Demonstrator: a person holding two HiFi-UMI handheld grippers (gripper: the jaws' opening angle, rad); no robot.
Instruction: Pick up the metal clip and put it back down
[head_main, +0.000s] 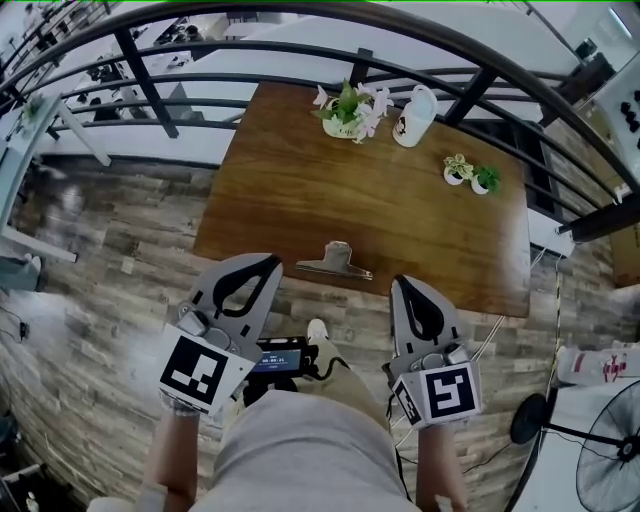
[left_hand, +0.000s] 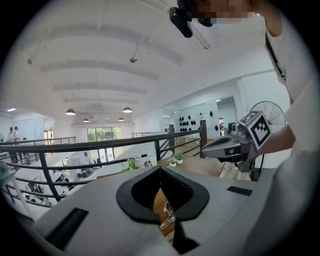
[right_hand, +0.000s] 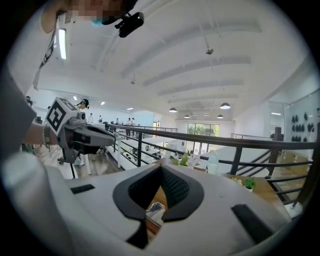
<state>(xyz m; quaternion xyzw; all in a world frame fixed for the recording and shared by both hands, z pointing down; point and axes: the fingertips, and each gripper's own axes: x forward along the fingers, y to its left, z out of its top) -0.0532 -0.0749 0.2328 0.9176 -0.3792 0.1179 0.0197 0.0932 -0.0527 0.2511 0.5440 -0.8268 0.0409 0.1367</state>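
Now | left gripper (head_main: 270, 261), right gripper (head_main: 401, 284): fingers closed, empty | clip (head_main: 334, 263) on table (head_main: 300, 180) by railing (head_main: 141, 76)

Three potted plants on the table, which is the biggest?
The flowering plant at the far edge, left of the white jug. The pale-leaved pot and the green-leaved pot, right of the jug, are much smaller.

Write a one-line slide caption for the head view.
Left gripper and right gripper, both shut, flank the metal clip on the wooden table.
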